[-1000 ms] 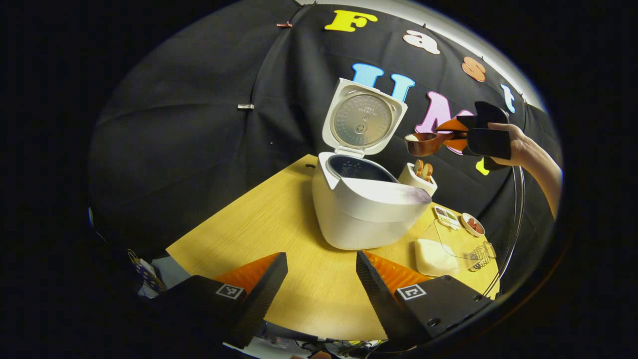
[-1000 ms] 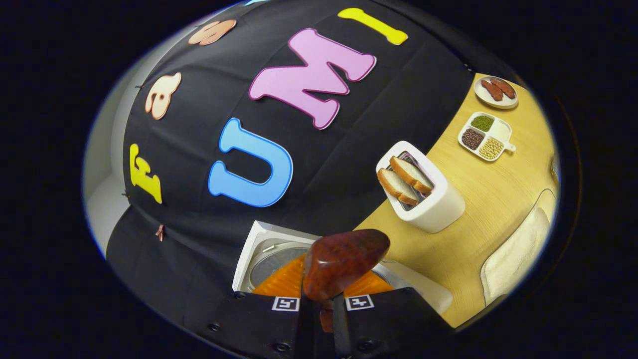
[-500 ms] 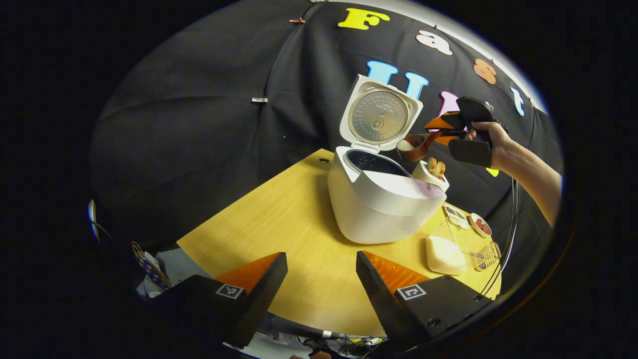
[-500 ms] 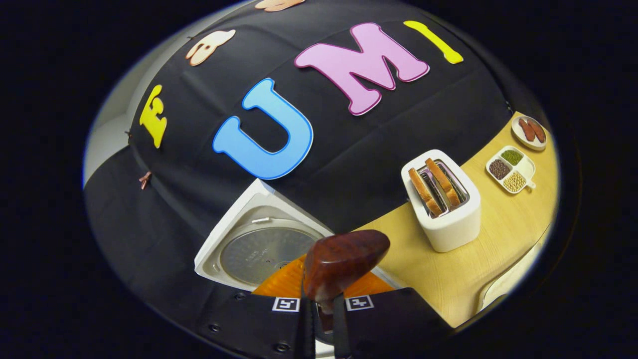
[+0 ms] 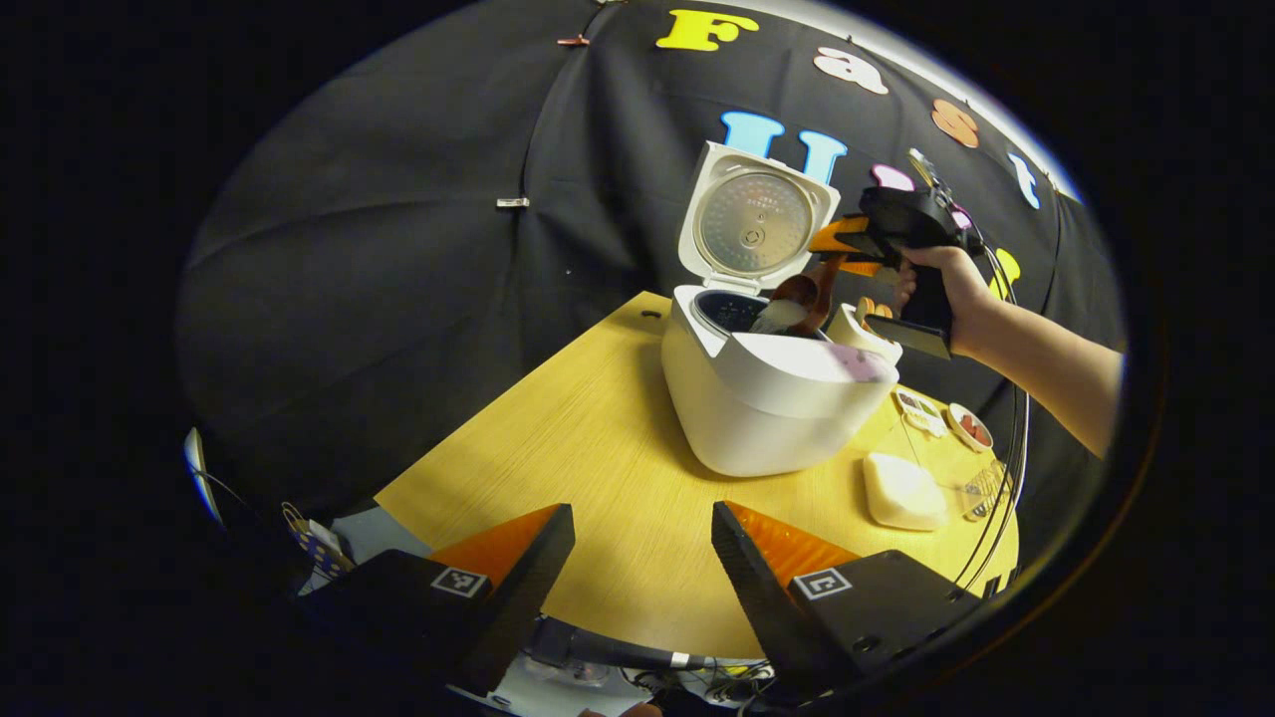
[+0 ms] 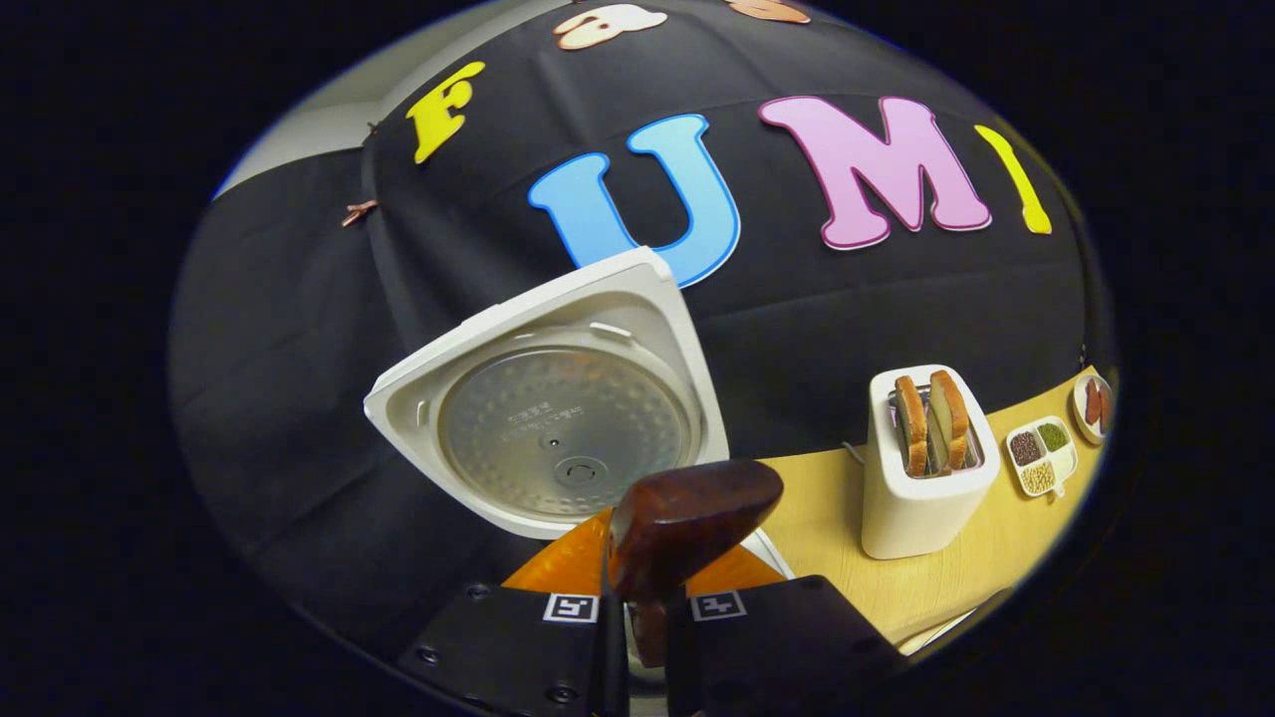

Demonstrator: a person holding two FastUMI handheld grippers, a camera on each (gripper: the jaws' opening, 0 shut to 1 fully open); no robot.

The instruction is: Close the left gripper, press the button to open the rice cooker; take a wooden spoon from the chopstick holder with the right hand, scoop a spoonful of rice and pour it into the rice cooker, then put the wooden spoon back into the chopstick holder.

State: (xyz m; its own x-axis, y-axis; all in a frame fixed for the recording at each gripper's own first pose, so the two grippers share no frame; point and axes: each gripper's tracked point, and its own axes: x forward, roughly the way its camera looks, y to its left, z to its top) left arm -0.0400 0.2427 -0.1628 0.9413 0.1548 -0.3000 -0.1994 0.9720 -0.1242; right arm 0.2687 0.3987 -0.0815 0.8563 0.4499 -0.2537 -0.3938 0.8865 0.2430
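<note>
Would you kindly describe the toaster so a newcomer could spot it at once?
Find the open white rice cooker on the wooden table. Just beside it, near the black cloth wall, stands the toaster. It is a white upright box with two bread slices sticking out of its top, unlike the flat dishes beyond.

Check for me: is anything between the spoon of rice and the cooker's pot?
Nothing visible blocks it. The rice cooker has its lid swung upright behind the opening. The right gripper holds the wooden spoon, tipped down at the pot's mouth. The toaster stands apart beside the cooker.
</note>
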